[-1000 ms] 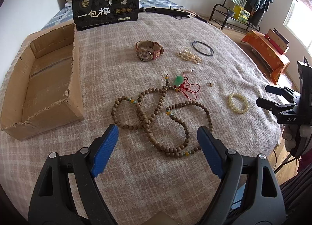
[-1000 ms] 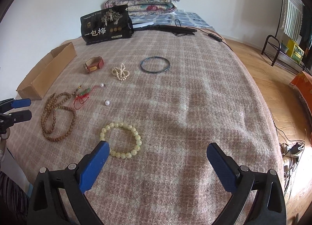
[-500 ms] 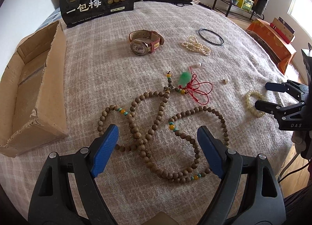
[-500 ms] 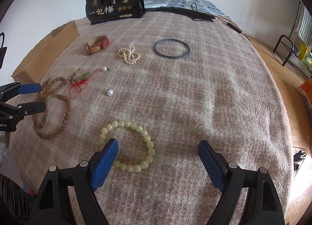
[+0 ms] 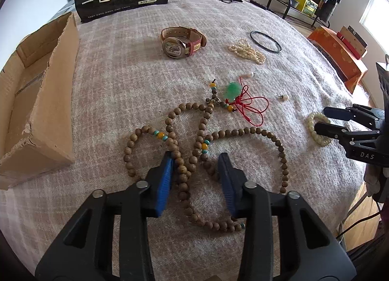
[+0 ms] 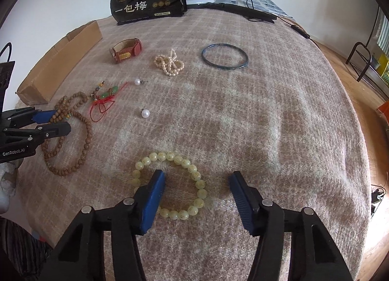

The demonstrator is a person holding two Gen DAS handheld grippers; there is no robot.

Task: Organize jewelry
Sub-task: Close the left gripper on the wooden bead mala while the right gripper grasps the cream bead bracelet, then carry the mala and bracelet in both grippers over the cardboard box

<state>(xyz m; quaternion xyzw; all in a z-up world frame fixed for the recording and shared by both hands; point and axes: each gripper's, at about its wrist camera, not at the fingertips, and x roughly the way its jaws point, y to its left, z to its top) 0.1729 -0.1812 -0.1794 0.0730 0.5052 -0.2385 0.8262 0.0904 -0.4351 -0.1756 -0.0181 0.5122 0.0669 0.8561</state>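
Left gripper (image 5: 195, 166) moved forward and down from short of the wooden bead necklace (image 5: 277, 144) to over it, jaws narrowed from wide to partly closed, now straddling its crossed strands. Right gripper (image 6: 197, 185) advanced to the yellow bead bracelet (image 6: 198, 183), jaws narrower than before; left finger now inside the ring, right finger outside, bracelet's right side between them.

Two low, near wrist views, shared blanket (image 5: 126, 81)
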